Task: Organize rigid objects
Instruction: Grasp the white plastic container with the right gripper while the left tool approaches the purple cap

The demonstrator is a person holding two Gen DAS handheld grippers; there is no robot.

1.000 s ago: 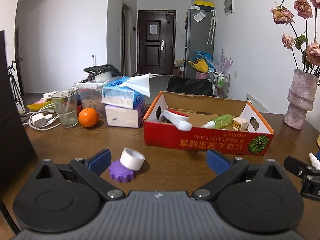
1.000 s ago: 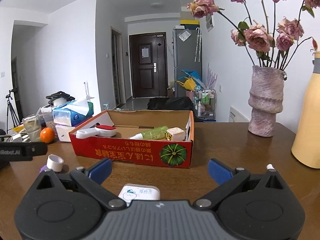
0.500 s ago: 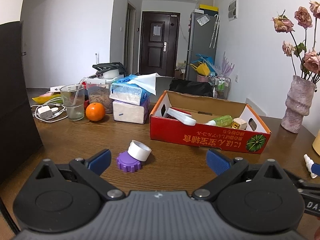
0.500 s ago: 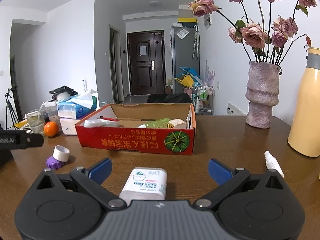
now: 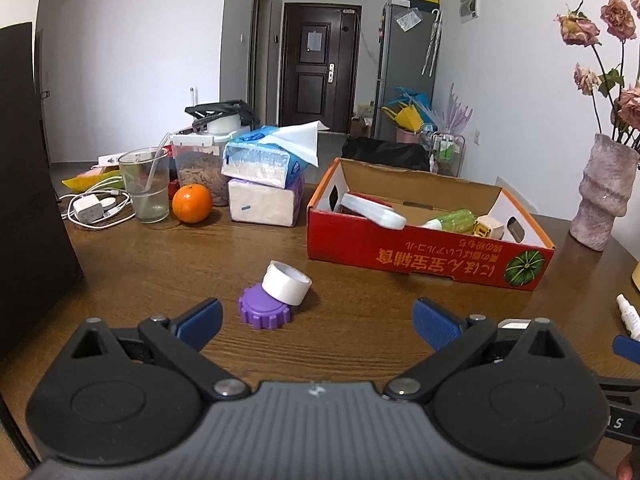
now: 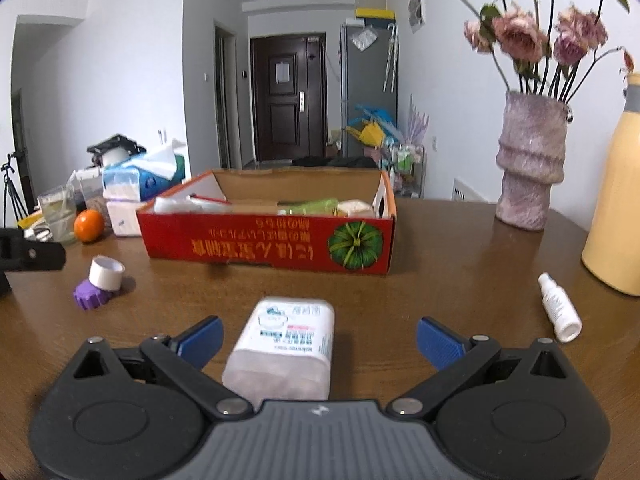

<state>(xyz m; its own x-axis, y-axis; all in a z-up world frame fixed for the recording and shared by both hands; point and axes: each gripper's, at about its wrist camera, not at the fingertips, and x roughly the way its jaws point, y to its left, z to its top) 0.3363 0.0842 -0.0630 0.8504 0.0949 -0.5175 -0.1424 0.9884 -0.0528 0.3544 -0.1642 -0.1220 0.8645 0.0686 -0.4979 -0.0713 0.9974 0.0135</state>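
Note:
A red cardboard box [image 5: 424,254] [image 6: 272,240] on the wooden table holds a white and red item, a green bottle and a small cube. A white tape roll [image 5: 286,282] [image 6: 106,273] leans on a purple gear-shaped lid [image 5: 266,312] [image 6: 91,294] in front of it. A white plastic container [image 6: 286,344] lies between the open fingers of my right gripper [image 6: 318,338], untouched. A small white spray bottle [image 6: 559,307] [image 5: 628,316] lies to the right. My left gripper [image 5: 318,322] is open and empty, behind the lid.
An orange [image 5: 192,203], a glass [image 5: 146,186], tissue packs [image 5: 264,184] and a charger with cables [image 5: 92,208] crowd the back left. A pink vase [image 6: 530,164] and a yellow bottle [image 6: 616,200] stand at the right. A dark panel [image 5: 28,184] is at the left.
Both grippers have pulled back from the box. The tape roll and lid now sit farther ahead of the left gripper; the white container has come fully between the right gripper's fingers.

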